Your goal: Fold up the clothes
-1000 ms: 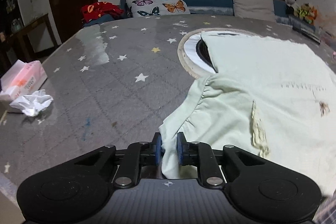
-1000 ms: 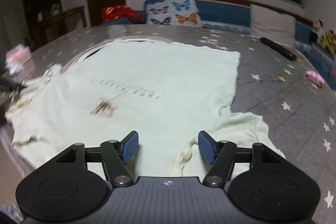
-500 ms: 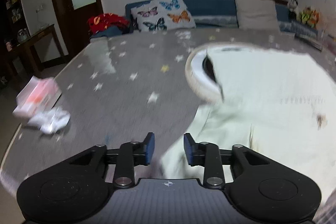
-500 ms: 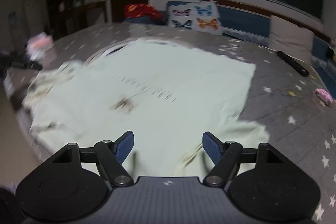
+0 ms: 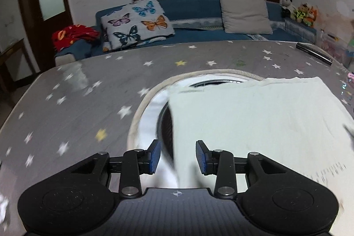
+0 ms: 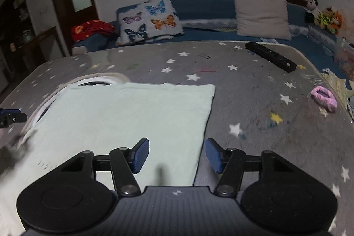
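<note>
A pale green T-shirt [image 5: 254, 121] lies spread flat on the grey star-patterned table [image 5: 77, 107], partly over a round white-rimmed inset [image 5: 143, 116]. My left gripper [image 5: 178, 157] is open above the shirt's left edge, which runs between its blue pads. In the right wrist view the same shirt [image 6: 124, 116] reaches to a straight right edge. My right gripper [image 6: 177, 155] hangs open over that edge, nothing held. The left gripper's tip [image 6: 11, 116] shows at the far left of the right wrist view.
A black remote [image 6: 271, 56] and a pink hair tie [image 6: 324, 98] lie on the table [image 6: 254, 103] to the right. Beyond the far edge stands a blue sofa with a butterfly cushion [image 5: 137, 21], a beige cushion [image 5: 245, 13], red cloth [image 5: 73, 35] and soft toys [image 5: 298, 10].
The left gripper let go of the sleeve it was shut on and opened wide. Both grippers moved forward along the shirt's side edges, and both sleeves have dropped out of sight.
</note>
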A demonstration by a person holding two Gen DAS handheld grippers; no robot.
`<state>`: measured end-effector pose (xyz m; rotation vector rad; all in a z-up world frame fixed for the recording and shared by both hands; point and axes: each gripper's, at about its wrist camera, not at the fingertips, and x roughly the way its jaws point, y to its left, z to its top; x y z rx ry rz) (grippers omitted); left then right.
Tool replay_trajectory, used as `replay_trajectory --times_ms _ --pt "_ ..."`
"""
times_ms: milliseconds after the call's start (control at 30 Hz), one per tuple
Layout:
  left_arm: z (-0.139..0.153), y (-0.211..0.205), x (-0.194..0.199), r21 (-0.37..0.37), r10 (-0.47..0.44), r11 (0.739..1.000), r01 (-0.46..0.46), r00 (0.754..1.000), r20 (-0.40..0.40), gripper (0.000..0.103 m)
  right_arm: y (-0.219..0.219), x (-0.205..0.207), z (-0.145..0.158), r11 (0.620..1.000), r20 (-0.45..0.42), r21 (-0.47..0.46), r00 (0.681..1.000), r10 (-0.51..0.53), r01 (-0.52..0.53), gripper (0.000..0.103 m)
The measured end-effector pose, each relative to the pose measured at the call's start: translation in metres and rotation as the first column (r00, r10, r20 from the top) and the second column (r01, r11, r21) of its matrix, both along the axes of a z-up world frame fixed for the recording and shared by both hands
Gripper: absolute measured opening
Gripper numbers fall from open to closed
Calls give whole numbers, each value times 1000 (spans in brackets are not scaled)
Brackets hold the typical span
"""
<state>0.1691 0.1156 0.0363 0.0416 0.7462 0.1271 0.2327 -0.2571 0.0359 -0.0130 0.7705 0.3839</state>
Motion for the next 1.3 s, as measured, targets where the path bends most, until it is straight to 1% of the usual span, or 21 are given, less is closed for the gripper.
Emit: replay_trajectory --times_ms 67,100,167,233,433,533,633,700,767,867,967,1033,1067,1100,1200,1300 --pt "-4 -2 21 4 -10 1000 10 1000 -5 38 4 19 -6 1000 -18 -7 1000 -13 13 56" --pt "-7 -3 30 7 -14 1000 14 1000 -5 40 7 28 -8 1000 -25 -13 1000 -18 18 56" --pt "-12 -4 46 12 -7 1000 7 1000 -9 43 11 41 -13 999 -34 -21 999 -26 25 55" --pt "-18 -3 60 12 2 1000 -2 1000 -13 43 16 53 -18 999 -43 -27 998 -35 34 54" --pt "-37 4 84 -3 21 1000 -22 999 -34 42 28 80 -32 998 -68 -39 997 -45 43 51" --pt "-41 6 91 -18 21 1000 -21 999 -26 42 34 86 -35 998 -54 -56 998 -35 32 48" --pt "-41 6 96 -25 2 1000 -3 1000 -15 33 41 91 -36 997 -38 -72 999 -23 20 39" --pt "-41 4 98 -23 -21 1000 21 1000 -11 16 42 95 -35 997 -34 -73 999 -27 24 28" --pt "-42 1 99 -14 -35 999 35 999 -8 10 42 99 -35 997 -37 -64 999 -33 30 25" --pt "-43 -1 98 -2 -34 999 34 999 -1 8 40 102 -35 997 -38 -62 998 -43 41 25" --pt "-42 1 96 13 -21 1000 21 1000 5 7 37 104 -37 997 -33 -45 998 -61 60 31" --pt "-40 4 96 20 -13 1000 13 1000 11 7 39 104 -37 997 -24 -54 998 -53 51 31" --pt "-38 5 96 23 -9 1000 9 1000 14 7 40 104 -38 997 -21 -59 999 -48 47 22" --pt "-37 7 96 26 -6 1000 5 1000 18 7 42 105 -38 997 -20 -58 999 -47 46 10" --pt "-33 11 96 36 5 999 -6 1000 28 7 48 114 -38 998 -22 -47 999 -48 47 6" --pt "-32 18 100 44 24 999 -25 999 23 7 56 124 -40 998 -26 -35 999 -47 46 7"
